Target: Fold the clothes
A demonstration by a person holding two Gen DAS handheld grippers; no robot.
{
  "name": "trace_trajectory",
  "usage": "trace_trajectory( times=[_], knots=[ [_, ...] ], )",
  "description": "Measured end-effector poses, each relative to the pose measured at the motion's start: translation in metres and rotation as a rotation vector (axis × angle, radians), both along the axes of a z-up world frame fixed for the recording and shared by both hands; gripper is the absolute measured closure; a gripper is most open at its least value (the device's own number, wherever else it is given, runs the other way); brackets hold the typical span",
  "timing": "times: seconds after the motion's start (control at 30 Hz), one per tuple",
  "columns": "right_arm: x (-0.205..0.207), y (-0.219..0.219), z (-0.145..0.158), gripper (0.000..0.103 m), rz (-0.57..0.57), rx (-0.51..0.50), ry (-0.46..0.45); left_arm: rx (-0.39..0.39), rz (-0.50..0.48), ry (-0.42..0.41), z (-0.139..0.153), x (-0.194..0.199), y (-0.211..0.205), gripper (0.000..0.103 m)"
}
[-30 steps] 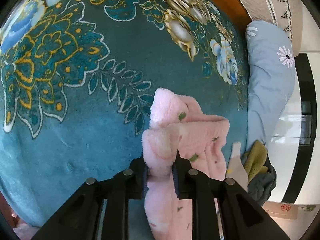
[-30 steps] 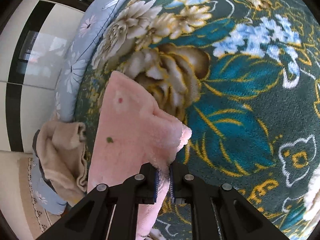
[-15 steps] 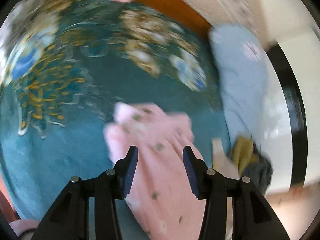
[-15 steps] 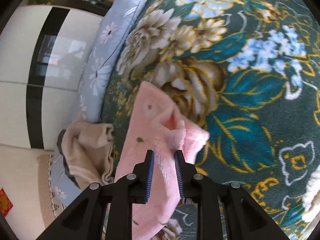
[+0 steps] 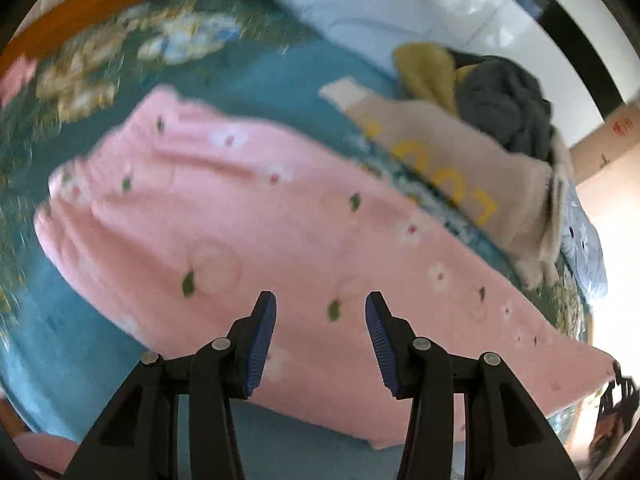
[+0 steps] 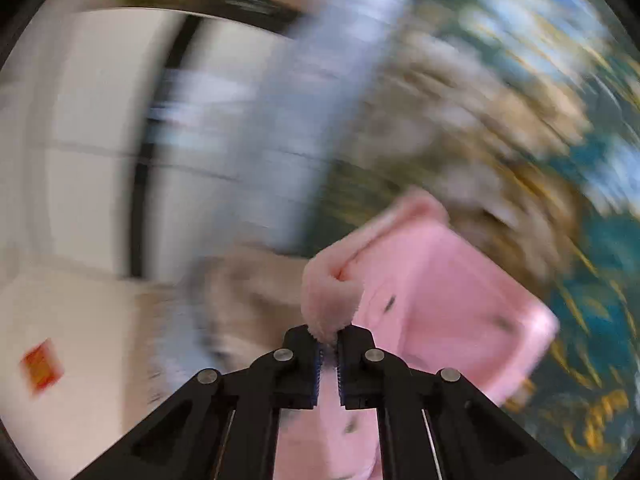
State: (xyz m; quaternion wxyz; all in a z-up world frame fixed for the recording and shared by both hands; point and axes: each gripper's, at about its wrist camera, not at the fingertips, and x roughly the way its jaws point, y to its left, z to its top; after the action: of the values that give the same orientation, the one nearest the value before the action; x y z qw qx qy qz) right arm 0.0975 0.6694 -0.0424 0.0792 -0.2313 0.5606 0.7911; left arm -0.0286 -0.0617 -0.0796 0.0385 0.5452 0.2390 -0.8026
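Note:
A pink fleece garment (image 5: 256,220) with small flower and leaf prints lies spread on the teal floral blanket (image 5: 76,344). My left gripper (image 5: 320,308) is open and empty, hovering just above the garment's near part. My right gripper (image 6: 328,338) is shut on a fuzzy edge of the pink garment (image 6: 440,280), which hangs folded past the fingers. The right wrist view is heavily blurred by motion.
A beige garment with yellow letters (image 5: 460,160) lies at the right with an olive piece (image 5: 424,72) and a dark grey piece (image 5: 504,100) piled behind it. A light blue pillow (image 5: 352,4) lies along the bed's far edge. A wooden bed frame (image 5: 100,4) shows at top left.
My left gripper opened, let go of the pink garment and swung right over it. My right gripper stayed shut on its edge and swung quickly left.

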Motion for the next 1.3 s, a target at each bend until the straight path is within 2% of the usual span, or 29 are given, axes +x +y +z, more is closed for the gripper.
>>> trace_trajectory(
  times=[0.03, 0.07, 0.13, 0.17, 0.3, 0.47, 0.57, 0.67, 0.7, 0.77, 0.8, 0.83, 0.9, 1.03, 1.17, 1.3],
  knots=[
    [0.003, 0.002, -0.001, 0.097, -0.014, 0.026, -0.021, 0.022, 0.022, -0.023, -0.006, 0.0, -0.004, 0.056],
    [0.003, 0.004, -0.017, 0.096, -0.017, 0.03, -0.121, 0.045, 0.045, -0.047, -0.011, 0.001, -0.008, 0.056],
    [0.0, 0.008, -0.067, 0.096, -0.022, -0.011, -0.383, 0.058, 0.081, -0.091, -0.021, 0.001, -0.013, 0.056],
    [0.004, 0.009, -0.089, 0.096, -0.044, -0.053, -0.444, 0.06, 0.087, -0.104, -0.023, 0.003, -0.015, 0.056],
    [0.022, 0.012, -0.119, 0.097, -0.124, -0.13, -0.442, 0.071, 0.109, -0.122, -0.027, 0.008, -0.019, 0.056],
    [0.015, 0.015, -0.103, 0.097, -0.084, -0.038, -0.441, 0.078, 0.079, -0.118, -0.028, 0.007, -0.01, 0.056],
    [0.008, 0.012, -0.107, 0.094, -0.055, -0.03, -0.515, 0.092, 0.071, -0.121, -0.029, 0.008, -0.008, 0.056],
    [0.006, 0.007, -0.09, 0.092, -0.04, 0.01, -0.49, 0.13, 0.103, -0.1, -0.028, 0.013, -0.014, 0.056],
    [0.005, 0.005, -0.082, 0.09, -0.03, 0.04, -0.481, 0.149, 0.117, -0.093, -0.03, 0.014, -0.018, 0.055],
    [0.006, 0.002, -0.056, 0.075, -0.057, 0.121, -0.459, 0.187, 0.146, -0.088, -0.032, 0.018, -0.022, 0.055],
    [0.008, 0.001, -0.043, 0.062, -0.087, 0.157, -0.439, 0.197, 0.151, -0.087, -0.032, 0.019, -0.023, 0.055],
    [0.01, -0.001, -0.03, 0.054, -0.116, 0.193, -0.418, 0.206, 0.156, -0.085, -0.032, 0.02, -0.024, 0.055],
    [0.01, -0.01, -0.011, 0.054, -0.125, 0.216, -0.364, 0.217, 0.162, -0.082, -0.031, 0.023, -0.025, 0.055],
    [-0.008, -0.058, 0.0, 0.051, 0.01, 0.213, -0.299, 0.229, 0.196, -0.041, -0.023, 0.032, -0.034, 0.055],
    [-0.042, -0.146, -0.026, 0.05, 0.322, 0.133, -0.294, 0.272, 0.309, 0.075, -0.004, 0.049, -0.067, 0.055],
    [-0.072, -0.247, -0.043, 0.05, 0.615, 0.114, -0.264, 0.322, 0.44, 0.129, 0.002, 0.066, -0.111, 0.054]
  ],
)
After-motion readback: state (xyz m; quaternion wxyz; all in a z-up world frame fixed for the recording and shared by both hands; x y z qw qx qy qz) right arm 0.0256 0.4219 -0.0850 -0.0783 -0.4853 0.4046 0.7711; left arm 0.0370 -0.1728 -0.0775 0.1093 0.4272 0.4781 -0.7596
